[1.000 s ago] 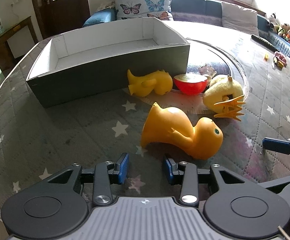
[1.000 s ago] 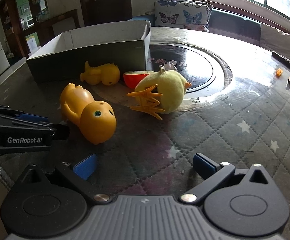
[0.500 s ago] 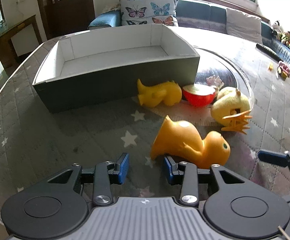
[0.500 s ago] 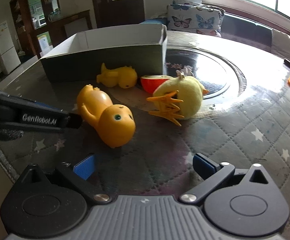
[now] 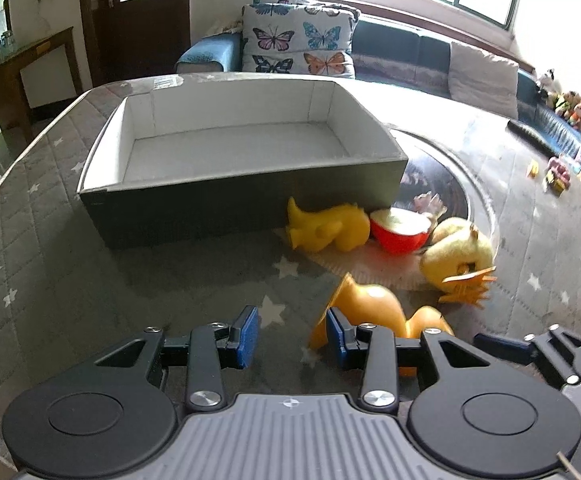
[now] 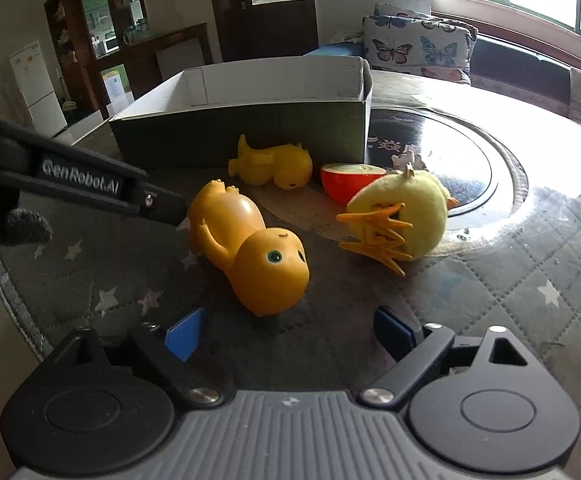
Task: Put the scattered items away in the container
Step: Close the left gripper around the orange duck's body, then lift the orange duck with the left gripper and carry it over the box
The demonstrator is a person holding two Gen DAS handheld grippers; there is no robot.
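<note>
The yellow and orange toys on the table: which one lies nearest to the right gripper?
The large orange duck, lying on its side, head toward the open right gripper.

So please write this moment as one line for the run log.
left claw: open, near orange doll | right claw: open | box: nothing inside | toys: all outside

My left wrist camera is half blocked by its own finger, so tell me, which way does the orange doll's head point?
Observer: The orange doll lies face up, head toward the right gripper, feet toward the box.
Operator: Is the right gripper holding anything?
Observer: No, it is open and empty.
Operator: Is my gripper touching the doll?
Observer: The left gripper has its tip beside the feet; I cannot tell whether they touch.
</note>
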